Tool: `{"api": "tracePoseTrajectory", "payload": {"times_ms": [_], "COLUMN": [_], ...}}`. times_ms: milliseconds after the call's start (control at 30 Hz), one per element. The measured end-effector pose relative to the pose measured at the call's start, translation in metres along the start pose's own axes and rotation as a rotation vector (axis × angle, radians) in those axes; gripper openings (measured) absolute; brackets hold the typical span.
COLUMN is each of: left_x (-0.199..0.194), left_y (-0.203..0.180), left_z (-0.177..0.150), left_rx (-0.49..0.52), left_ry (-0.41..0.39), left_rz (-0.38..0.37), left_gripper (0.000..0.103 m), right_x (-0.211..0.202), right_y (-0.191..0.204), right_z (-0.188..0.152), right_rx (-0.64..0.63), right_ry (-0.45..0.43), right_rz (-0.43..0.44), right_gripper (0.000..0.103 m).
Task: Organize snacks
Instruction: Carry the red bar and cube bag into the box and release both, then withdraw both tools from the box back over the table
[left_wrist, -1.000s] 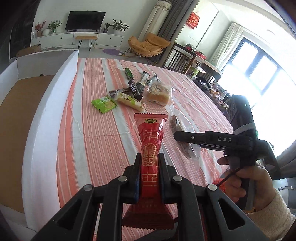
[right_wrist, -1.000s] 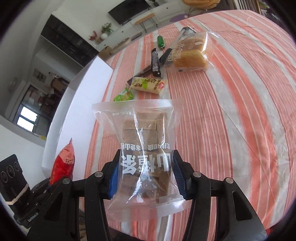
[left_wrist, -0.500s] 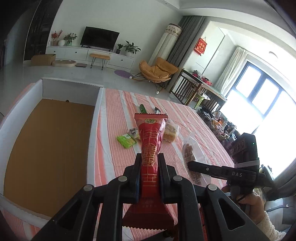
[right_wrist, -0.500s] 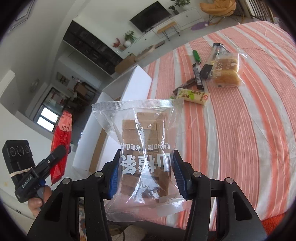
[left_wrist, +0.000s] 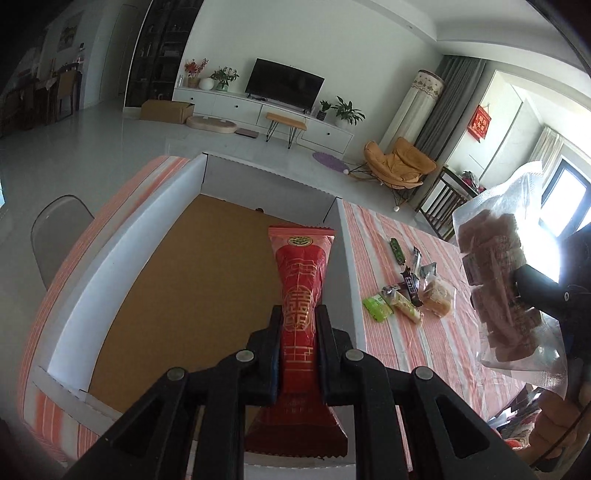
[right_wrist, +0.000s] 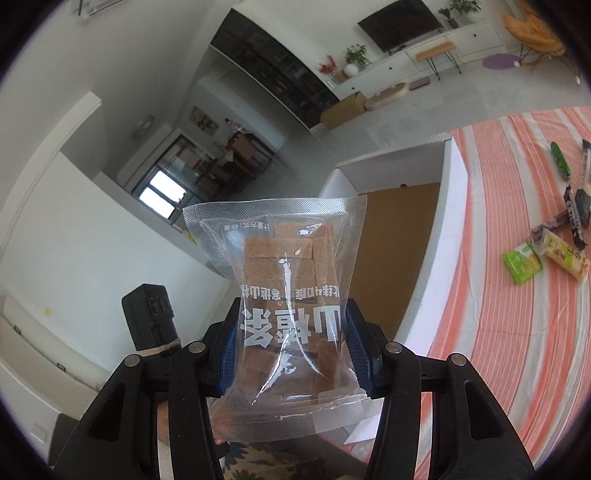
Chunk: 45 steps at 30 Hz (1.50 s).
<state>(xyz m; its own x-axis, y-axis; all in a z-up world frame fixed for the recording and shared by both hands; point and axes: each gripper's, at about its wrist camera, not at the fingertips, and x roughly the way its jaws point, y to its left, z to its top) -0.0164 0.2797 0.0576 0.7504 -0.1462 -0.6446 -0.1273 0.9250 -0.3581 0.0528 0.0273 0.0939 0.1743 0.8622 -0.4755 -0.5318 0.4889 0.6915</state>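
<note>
Above brown-floored white box (left_wrist: 184, 280): left tool (left_wrist: 298, 321) pinches glossy red packet (left_wrist: 301, 291); right tool (right_wrist: 290, 332) clamps crinkly clear bag (right_wrist: 284, 280).

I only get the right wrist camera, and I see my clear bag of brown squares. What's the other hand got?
Observer: The left tongs are shut on a red packet with gold patterns.
Child: Is it over the box?
Observer: It looks so: behind it is the brown floor of the white box, with no snacks on the part I see.
Child: Any snack on the table I'm missing?
Observer: A bun in a clear wrapper lies beside the yellow packet on the striped cloth.
</note>
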Motion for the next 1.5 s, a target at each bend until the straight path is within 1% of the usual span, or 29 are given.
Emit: {"api": "tracePoseTrajectory", "payload": {"times_ms": [67,100,200,233,267,333,400,467,533,567,600,633,667,700,733,767,833,933,967,1033,1133,1233,1300,1367,1433,1500], "left_x": [-0.003,-0.005,-0.005,-0.005,-0.005,-0.006,-0.007,-0.006,-0.005,-0.003,-0.001,0.002,0.008,0.014,0.018,0.019,0.019,0.020,0.022,0.028,0.038,0.047,0.057,0.073,0.084,0.086], "left_y": [0.005,0.006,0.005,0.005,0.003,-0.001,-0.002,0.002,0.008,0.012,0.017,0.022,0.028,0.035,0.040,0.043,0.043,0.035,0.031,0.025,0.014,0.002,-0.005,-0.013,-0.024,-0.036], "left_z": [-0.003,-0.003,0.000,0.000,-0.001,-0.002,-0.004,-0.004,-0.004,-0.004,-0.004,-0.005,-0.006,-0.008,-0.010,-0.014,-0.019,-0.021,-0.021,-0.019,-0.018,-0.021,-0.026,-0.030,-0.036,-0.041], "left_rx": [0.003,0.004,-0.003,-0.002,0.002,0.007,0.006,0.003,0.009,0.017,0.024,0.031,0.037,0.037,0.033,0.033,0.053,0.084,0.090,0.100,0.118,0.149,0.181,0.215,0.273,0.334], "left_ry": [-0.003,-0.007,-0.014,-0.016,-0.018,-0.021,-0.022,-0.023,-0.027,-0.031,-0.041,-0.054,-0.049,-0.027,-0.013,-0.022,-0.051,-0.092,-0.100,-0.105,-0.095,-0.097,-0.083,-0.021,0.030,0.029], "left_rz": [-0.001,-0.002,-0.005,-0.004,-0.002,0.000,0.003,0.023,0.076,0.124,0.195,0.270,0.326,0.369,0.396,0.418,0.460,0.504,0.498,0.461,0.418,0.363,0.343,0.337,0.366,0.399], "left_gripper": [0.015,0.015,0.015,0.015,0.015,0.015,0.015,0.015,0.015,0.015,0.016,0.019,0.036,0.068,0.079,0.083,0.083,0.083,0.084,0.084,0.084,0.085,0.090,0.090,0.090,0.090], "right_x": [0.007,0.008,0.007,0.008,0.008,0.014,0.023,0.033,0.048,0.057,0.068,0.080,0.089,0.094,0.095,0.090,0.074,0.047,0.037,0.018,-0.012,-0.042,-0.062,-0.078,-0.089,-0.098], "right_y": [-0.001,-0.003,0.001,0.000,-0.003,-0.011,-0.017,-0.015,-0.011,-0.009,-0.006,-0.005,-0.003,-0.003,-0.005,-0.008,-0.020,-0.053,-0.066,-0.095,-0.140,-0.183,-0.201,-0.213,-0.222,-0.223], "right_z": [0.001,0.000,-0.008,-0.011,-0.014,-0.017,-0.018,-0.017,-0.013,-0.008,-0.005,-0.003,-0.002,-0.001,-0.002,-0.006,-0.016,-0.031,-0.037,-0.051,-0.075,-0.096,-0.109,-0.117,-0.119,-0.115], "right_rx": [-0.007,-0.025,-0.180,-0.219,-0.231,-0.213,-0.201,-0.196,-0.184,-0.175,-0.172,-0.178,-0.190,-0.203,-0.210,-0.212,-0.216,-0.198,-0.184,-0.165,-0.123,-0.047,0.001,0.039,0.077,0.104], "right_ry": [0.003,-0.005,-0.062,-0.079,-0.083,-0.064,-0.039,-0.017,-0.001,0.008,0.016,0.024,0.030,0.032,0.024,0.011,-0.013,-0.040,-0.052,-0.083,-0.110,-0.131,-0.161,-0.187,-0.209,-0.239], "right_rz": [0.022,0.003,-0.124,-0.147,-0.143,-0.111,-0.115,-0.115,-0.104,-0.097,-0.102,-0.124,-0.171,-0.213,-0.244,-0.267,-0.281,-0.349,-0.386,-0.478,-0.644,-0.749,-0.789,-0.812,-0.815,-0.802], "right_gripper": [0.054,0.054,0.054,0.054,0.054,0.054,0.054,0.054,0.054,0.054,0.056,0.060,0.067,0.085,0.086,0.086,0.085,0.085,0.085,0.085,0.085,0.085,0.085,0.085,0.085,0.085]}}
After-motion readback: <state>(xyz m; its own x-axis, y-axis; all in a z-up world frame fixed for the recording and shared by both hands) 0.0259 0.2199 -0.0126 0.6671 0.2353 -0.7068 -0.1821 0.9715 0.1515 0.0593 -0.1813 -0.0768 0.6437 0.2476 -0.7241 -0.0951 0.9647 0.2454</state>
